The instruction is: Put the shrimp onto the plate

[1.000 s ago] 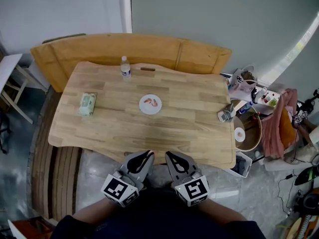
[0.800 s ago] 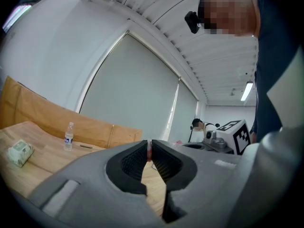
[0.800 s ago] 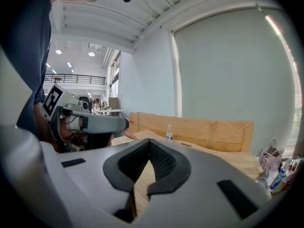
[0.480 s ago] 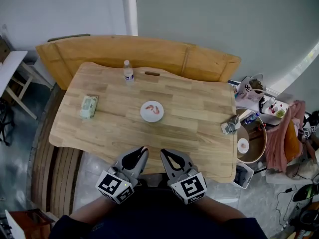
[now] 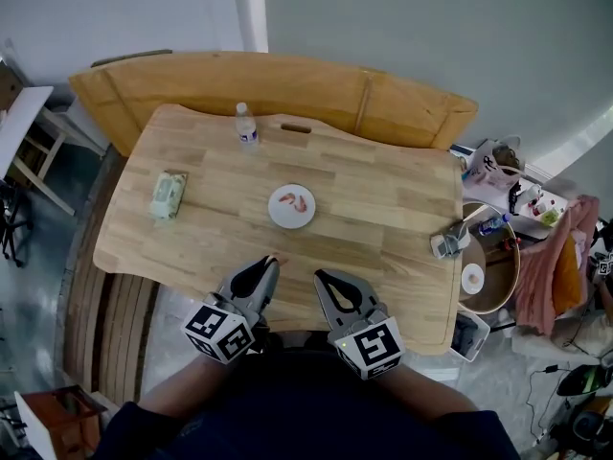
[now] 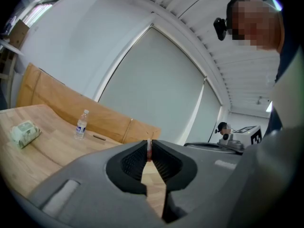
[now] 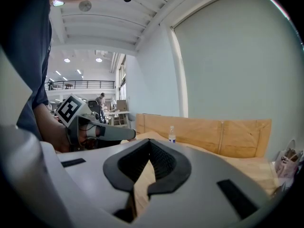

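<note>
A white plate (image 5: 291, 206) in the middle of the wooden table (image 5: 374, 209) carries pink shrimp (image 5: 296, 200). My left gripper (image 5: 271, 260) hovers at the table's near edge, short of the plate, and is shut on a thin pink shrimp (image 5: 277, 257). In the left gripper view that shrimp (image 6: 149, 149) shows as a sliver pinched between the jaw tips of the left gripper (image 6: 149, 146). My right gripper (image 5: 320, 277) is beside it to the right, shut with nothing between its jaws. In the right gripper view the tips of the right gripper (image 7: 149, 141) meet.
A water bottle (image 5: 246, 126) stands at the table's far edge and a green packet (image 5: 167, 194) lies at the left. A small grey object (image 5: 446, 244) sits at the right edge. A wooden bench (image 5: 287, 89) runs behind. Bags and a round basket (image 5: 493, 266) crowd the floor at right.
Both grippers have moved forward from below the table's near edge up to it, the left one carrying the shrimp. The plate has kept its place on the table.
</note>
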Motion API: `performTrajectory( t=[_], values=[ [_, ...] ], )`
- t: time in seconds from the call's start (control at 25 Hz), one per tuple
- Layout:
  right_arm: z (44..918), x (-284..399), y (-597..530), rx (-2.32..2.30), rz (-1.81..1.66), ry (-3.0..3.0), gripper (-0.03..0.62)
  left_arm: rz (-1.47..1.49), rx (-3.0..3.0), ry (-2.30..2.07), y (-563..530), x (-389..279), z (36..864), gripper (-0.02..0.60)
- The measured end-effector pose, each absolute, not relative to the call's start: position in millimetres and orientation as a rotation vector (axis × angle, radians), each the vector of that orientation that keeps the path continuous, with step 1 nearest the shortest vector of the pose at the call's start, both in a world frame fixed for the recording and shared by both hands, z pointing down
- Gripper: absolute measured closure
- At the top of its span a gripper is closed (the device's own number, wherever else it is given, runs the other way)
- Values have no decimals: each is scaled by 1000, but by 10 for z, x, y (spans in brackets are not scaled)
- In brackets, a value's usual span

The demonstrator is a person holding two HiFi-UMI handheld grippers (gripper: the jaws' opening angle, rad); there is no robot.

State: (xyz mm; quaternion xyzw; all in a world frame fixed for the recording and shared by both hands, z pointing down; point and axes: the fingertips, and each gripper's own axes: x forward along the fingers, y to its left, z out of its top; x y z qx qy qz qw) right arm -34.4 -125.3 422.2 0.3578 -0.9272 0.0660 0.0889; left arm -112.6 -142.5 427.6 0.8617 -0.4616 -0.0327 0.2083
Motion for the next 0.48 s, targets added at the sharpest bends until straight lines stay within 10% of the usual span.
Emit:
performTrajectory(
  t=[0.48],
  values=[
    [4462,-61,-1553,1114,225,-2697,585,-44,2223,-1255,-2022,-1085,4972,548]
  ],
)
